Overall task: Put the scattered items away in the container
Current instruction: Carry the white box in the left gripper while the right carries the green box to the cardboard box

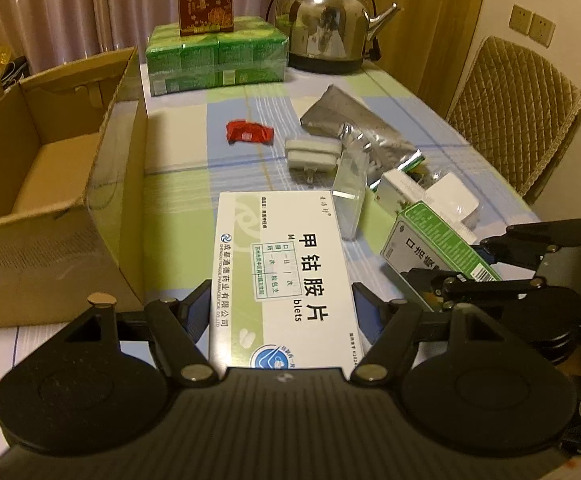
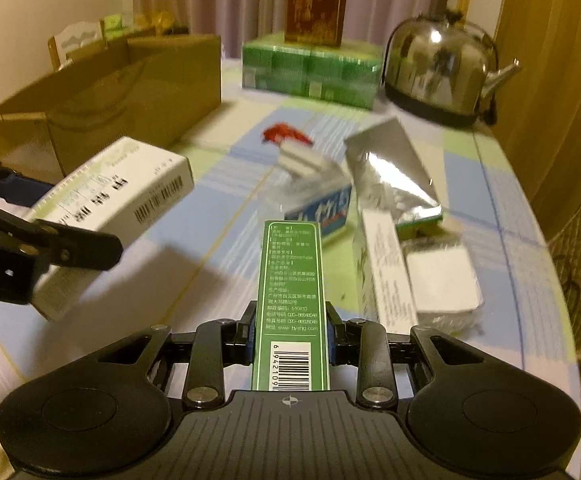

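White medicine box (image 1: 286,280) in the left wrist view: we hold it off the table, left gripper (image 1: 280,312) clamped across its width, cardboard box (image 1: 54,184) at left. Right wrist view: right gripper (image 2: 290,340) pinches the green carton (image 2: 290,292) (light, stiff, crushable), gripped on narrow sides.

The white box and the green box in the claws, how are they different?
The white box is wide and flat; the green box is slim. The white box has big black letters on its top; the green box shows small print and a barcode. The left claw grips the white box with wide jaws; the right claw pinches the green box narrowly. Both are medicine cartons held off the table.
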A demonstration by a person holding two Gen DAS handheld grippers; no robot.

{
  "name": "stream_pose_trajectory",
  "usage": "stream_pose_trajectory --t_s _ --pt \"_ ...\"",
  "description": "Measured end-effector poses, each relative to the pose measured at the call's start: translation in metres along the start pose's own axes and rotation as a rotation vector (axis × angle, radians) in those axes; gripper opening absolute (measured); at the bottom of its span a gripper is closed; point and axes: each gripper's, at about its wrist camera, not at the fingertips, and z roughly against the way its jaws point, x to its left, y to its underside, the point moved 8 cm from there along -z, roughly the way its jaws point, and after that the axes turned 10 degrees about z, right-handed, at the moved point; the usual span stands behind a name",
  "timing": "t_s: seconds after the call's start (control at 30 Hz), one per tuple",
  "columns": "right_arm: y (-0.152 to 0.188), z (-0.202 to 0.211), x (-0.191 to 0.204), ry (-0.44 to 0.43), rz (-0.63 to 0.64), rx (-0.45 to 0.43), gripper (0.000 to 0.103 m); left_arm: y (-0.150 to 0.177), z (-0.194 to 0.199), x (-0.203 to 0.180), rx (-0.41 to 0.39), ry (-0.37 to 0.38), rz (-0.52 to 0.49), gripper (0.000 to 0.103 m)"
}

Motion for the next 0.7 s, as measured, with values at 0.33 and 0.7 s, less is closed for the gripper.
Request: stream_pose_trajectory --t_s 0.33,0.7 --pt "-0.070 0.039 0.014 0.002 0.024 -0.139 0.028 -0.038 0.042 0.010 -0.112 0.010 0.005 0.068" --pt "-0.187 0.037 0.077 -0.120 0.062 -0.280 0.028 -0.092 0.090 0.109 -0.207 -0.083 0.049 0.068"
